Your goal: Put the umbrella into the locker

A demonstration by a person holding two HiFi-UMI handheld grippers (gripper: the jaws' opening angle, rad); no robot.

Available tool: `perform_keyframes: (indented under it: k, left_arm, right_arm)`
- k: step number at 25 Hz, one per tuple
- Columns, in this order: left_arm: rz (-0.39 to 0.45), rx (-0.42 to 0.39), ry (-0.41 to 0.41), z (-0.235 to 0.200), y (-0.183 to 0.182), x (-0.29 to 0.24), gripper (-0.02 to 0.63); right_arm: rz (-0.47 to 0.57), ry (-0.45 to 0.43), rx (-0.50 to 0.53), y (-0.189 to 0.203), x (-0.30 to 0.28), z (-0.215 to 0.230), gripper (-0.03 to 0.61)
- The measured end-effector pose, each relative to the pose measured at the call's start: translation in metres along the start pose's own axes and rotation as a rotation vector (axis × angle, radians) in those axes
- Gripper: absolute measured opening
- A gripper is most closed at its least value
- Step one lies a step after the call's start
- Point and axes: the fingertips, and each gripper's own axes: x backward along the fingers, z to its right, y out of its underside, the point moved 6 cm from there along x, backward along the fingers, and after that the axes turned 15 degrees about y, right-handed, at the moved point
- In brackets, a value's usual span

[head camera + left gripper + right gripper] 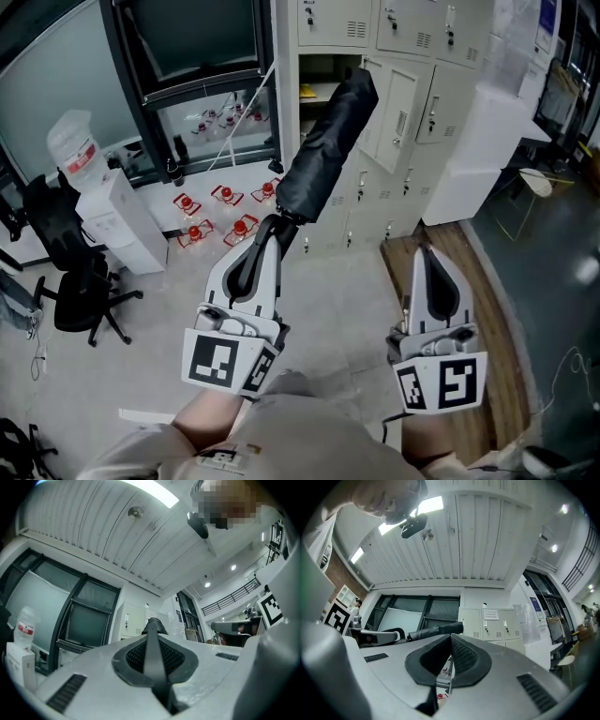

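A folded black umbrella [323, 150] sticks out from my left gripper [273, 221], which is shut on its lower end. It slants up toward the open compartment [323, 80] of the cream locker bank [412, 103], its tip just in front of the opening. In the left gripper view the jaws press on a thin dark part, with the umbrella [153, 626] beyond my left gripper [153, 637]. My right gripper [427, 251] hangs to the right, shut on nothing. From the right gripper view [450, 637] the umbrella [436, 631] lies across to the left of the lockers [497, 623].
A black office chair [75, 272] and a white stand with a water bottle [80, 155] are on the left. Several red objects [225, 211] lie on the floor before the window. A white block [478, 150] stands right of the lockers, beside a wooden floor strip [502, 309].
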Motion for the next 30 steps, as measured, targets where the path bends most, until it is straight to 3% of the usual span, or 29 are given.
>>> perform_keyframes:
  k: [13,30]
  left_arm:
    - [-0.005,-0.008,-0.007,-0.013,0.031,-0.018,0.011]
    - [-0.089,0.026,-0.015,-0.096,0.102,-0.099,0.011]
  right_arm:
    - [-0.014,0.006,0.002,0.035,-0.019,0.006,0.006]
    - [-0.070,0.003,-0.003,0.108,-0.136,0.009,0.006]
